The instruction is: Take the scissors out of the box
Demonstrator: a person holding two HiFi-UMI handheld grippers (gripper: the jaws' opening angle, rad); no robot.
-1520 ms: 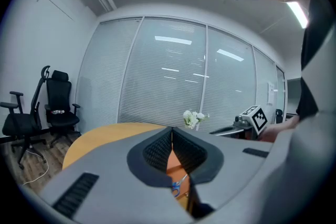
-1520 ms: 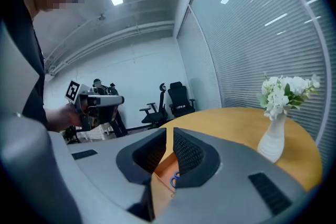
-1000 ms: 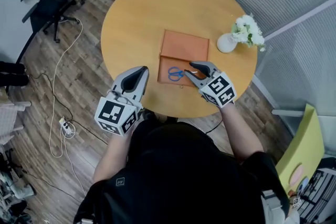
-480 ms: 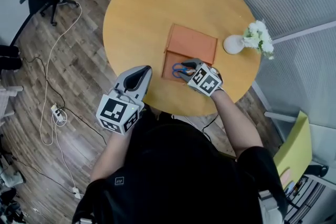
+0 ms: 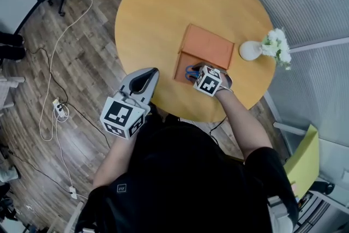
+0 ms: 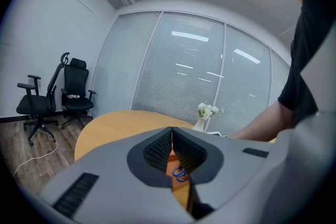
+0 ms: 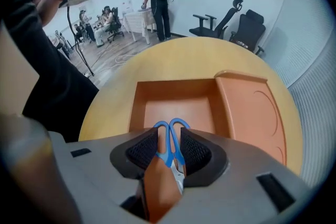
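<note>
- Black short-sleeved shirt (image 5: 185,172) with a small pale logo (image 5: 124,189).
- Left claw (image 5: 151,71) and right claw (image 7: 169,140): grey shells, black ribbed pads (image 7: 142,150).
- Cubes (image 5: 121,117) carry black-and-white square markers.

Scissors (image 7: 167,157) blades hidden (handles show), box (image 5: 182,63) front behind right hand-held gripper (image 5: 195,70).

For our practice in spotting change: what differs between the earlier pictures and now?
The right gripper moved forward into the box and its claw closed on the blue handles of the scissors. The left gripper, box and vase stayed put.
</note>
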